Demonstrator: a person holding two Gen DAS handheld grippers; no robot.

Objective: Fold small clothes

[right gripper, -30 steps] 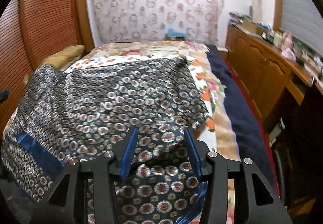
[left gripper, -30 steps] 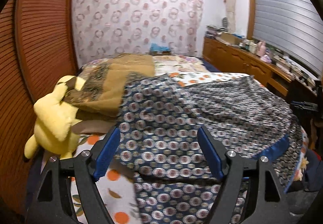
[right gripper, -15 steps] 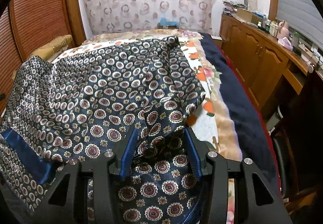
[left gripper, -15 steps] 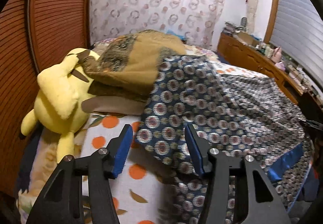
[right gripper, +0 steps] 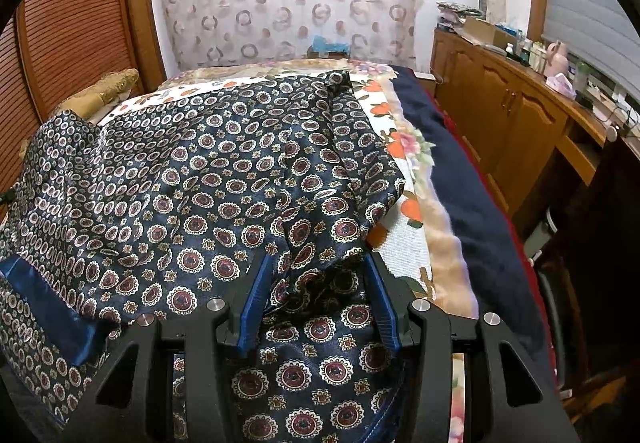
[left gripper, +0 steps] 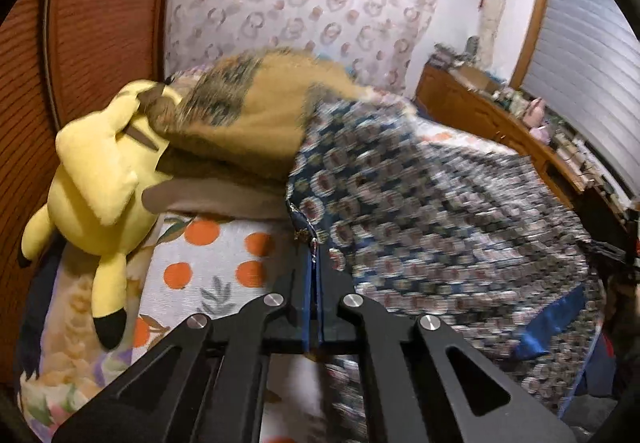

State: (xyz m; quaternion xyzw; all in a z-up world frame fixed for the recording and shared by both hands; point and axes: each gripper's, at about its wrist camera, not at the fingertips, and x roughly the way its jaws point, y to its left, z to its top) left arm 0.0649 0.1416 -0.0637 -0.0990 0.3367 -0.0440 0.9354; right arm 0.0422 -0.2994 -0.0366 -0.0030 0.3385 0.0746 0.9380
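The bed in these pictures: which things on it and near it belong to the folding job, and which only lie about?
Belonging to the job:
- patterned navy garment
- left gripper, shut on a garment edge
- right gripper, jaws apart with a fold of garment between them

Only lying about:
- yellow plush toy
- brown pillow
- wooden cabinet
- orange-print bedsheet

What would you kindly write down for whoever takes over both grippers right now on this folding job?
Left gripper: fingers shut, pinching the left edge of the patterned navy garment.
Right gripper: fingers part open, with a bunched fold of the garment between them; grip not certain.
The garment lies spread and rumpled across the bed, its blue satin band towards the near left. A yellow plush toy and a brown blanket sit just left of the pinched edge.
Done: the left edge is taken.
Left: secure the right side, then make every fold.
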